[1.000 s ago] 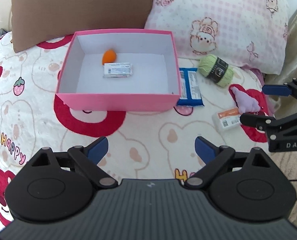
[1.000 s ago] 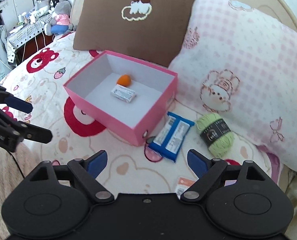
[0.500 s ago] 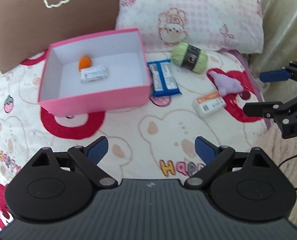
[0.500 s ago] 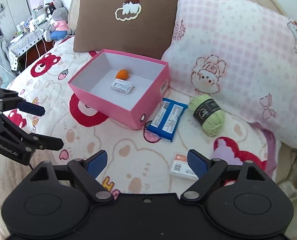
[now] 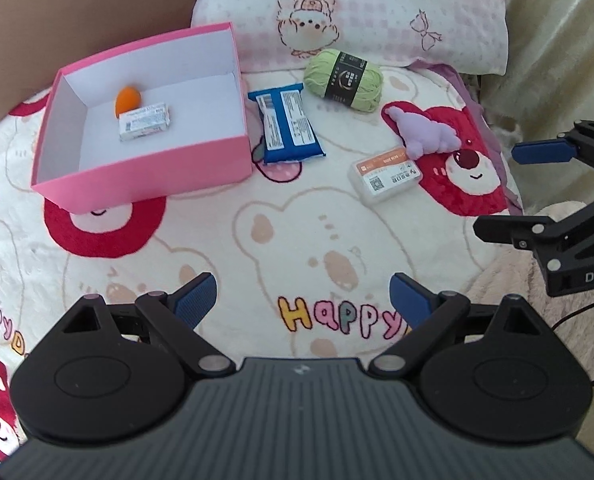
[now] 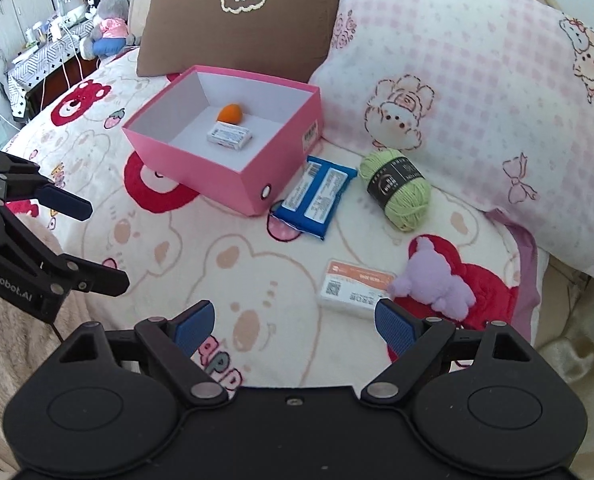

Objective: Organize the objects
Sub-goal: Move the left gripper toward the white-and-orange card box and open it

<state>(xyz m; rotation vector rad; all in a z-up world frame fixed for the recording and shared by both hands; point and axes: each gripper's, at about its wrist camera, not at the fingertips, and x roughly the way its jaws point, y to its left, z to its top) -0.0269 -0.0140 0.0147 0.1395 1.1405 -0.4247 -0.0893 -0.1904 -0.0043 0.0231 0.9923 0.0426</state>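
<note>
Two black two-finger grippers with blue pads above a cream bear-print blanket [image 5: 297,240]: left gripper [image 5: 303,294] and right gripper [image 6: 295,318], jaws of both spread wide, nothing between them. Open pink cardboard box [image 5: 145,176] with white interior, upper left, holding an orange egg-shaped sponge [image 5: 127,98] touching a small white printed packet [image 5: 145,123]. Blue foil snack wrapper [image 5: 287,122] just beside the box's right wall. Green yarn skein with black band [image 5: 343,80] near a pink checked pillow [image 5: 357,8]. Lilac plush toy [image 5: 427,136] touching a white flat case with orange label [image 5: 385,174]. Brown cushion [image 6: 241,12] behind the box.
</note>
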